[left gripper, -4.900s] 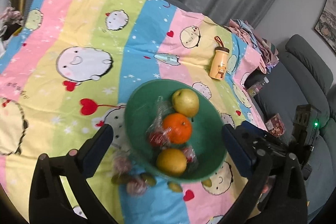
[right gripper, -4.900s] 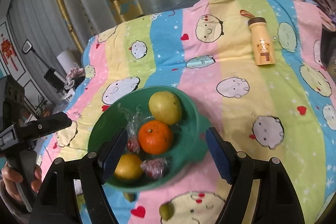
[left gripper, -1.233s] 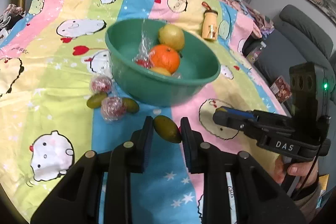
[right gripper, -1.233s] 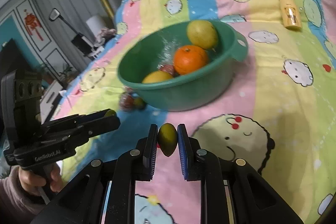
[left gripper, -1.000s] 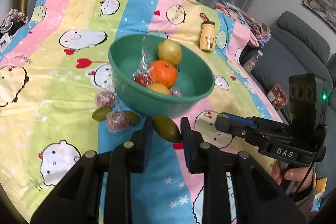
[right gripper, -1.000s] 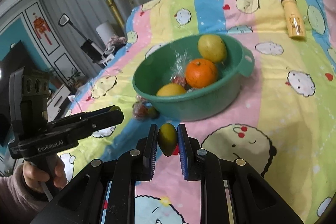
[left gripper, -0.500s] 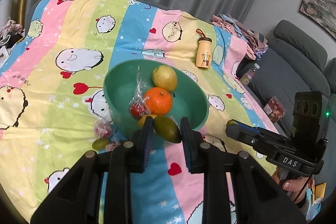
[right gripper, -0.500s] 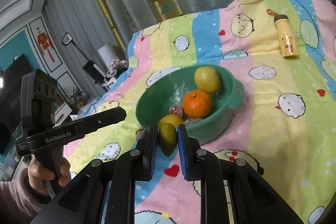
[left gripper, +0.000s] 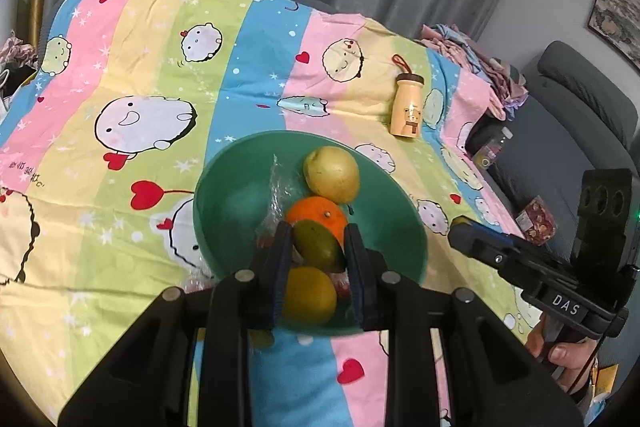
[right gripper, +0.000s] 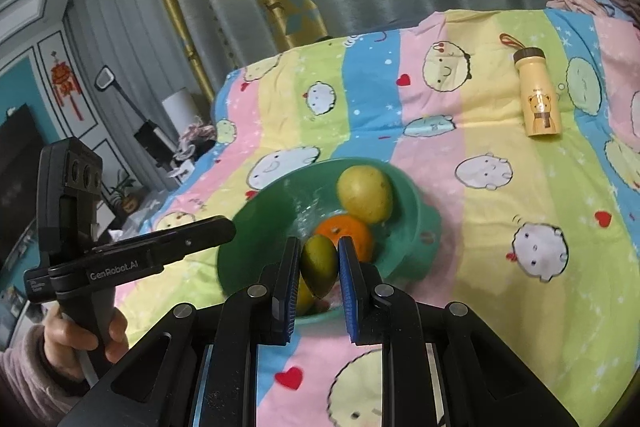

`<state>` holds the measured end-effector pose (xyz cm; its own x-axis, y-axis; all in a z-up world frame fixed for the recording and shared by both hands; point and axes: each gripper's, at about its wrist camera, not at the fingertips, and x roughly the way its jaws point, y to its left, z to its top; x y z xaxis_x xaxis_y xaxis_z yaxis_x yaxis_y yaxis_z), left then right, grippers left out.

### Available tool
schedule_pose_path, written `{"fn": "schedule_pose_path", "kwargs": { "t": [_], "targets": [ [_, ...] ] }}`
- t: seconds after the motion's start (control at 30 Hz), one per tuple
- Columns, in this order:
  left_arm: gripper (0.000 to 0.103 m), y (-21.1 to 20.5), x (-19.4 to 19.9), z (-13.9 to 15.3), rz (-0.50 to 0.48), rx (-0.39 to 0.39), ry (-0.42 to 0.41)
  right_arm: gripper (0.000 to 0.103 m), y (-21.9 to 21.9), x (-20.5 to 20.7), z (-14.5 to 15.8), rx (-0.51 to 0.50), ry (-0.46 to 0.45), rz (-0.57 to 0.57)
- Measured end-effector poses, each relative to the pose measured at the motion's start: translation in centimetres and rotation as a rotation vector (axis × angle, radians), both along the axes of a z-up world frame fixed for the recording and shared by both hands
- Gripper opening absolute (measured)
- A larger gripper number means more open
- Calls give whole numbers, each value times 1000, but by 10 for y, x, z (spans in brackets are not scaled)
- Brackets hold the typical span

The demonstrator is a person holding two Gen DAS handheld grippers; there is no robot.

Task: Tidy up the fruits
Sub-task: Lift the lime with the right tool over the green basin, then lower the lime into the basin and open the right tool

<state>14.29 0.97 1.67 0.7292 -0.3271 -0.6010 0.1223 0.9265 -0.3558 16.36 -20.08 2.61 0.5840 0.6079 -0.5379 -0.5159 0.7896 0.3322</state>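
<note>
A green bowl [left gripper: 224, 187] [right gripper: 404, 227] sits on the striped cartoon bedspread and holds a yellow pear [left gripper: 331, 173] [right gripper: 365, 194], an orange [left gripper: 316, 215] [right gripper: 352, 233], a yellow fruit [left gripper: 308, 295] and wrapped red fruits. My left gripper [left gripper: 316, 247] is shut on a small green mango [left gripper: 318, 245] above the bowl. My right gripper [right gripper: 319, 259] is shut on another small green mango [right gripper: 319, 261] above the bowl's near rim. Each gripper also shows in the other's view: the right one [left gripper: 520, 263] and the left one [right gripper: 160, 243].
A yellow bear-print bottle [left gripper: 407, 106] [right gripper: 538, 99] lies on the bedspread beyond the bowl. Folded clothes [left gripper: 472, 43] lie at the far right corner. A grey sofa [left gripper: 580, 115] stands to the right. Curtains hang behind the bed.
Both grippers closed on green mangoes beside the bowl, lifted them and moved over the bowl. The bowl now lies under both held fruits.
</note>
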Motion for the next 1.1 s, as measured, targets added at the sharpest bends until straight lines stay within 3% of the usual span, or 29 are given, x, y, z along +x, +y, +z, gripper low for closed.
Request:
{"fn": "schedule_pose_path", "kwargs": {
  "t": [0.63,1.1],
  "targets": [
    [26,-11,43,-24,-28,174,110,21,29,33,-27,-110,54,-7],
    [26,-13,46,-31,-39,214,139,21,30,34,-32,-124,70,-15]
  ]
}}
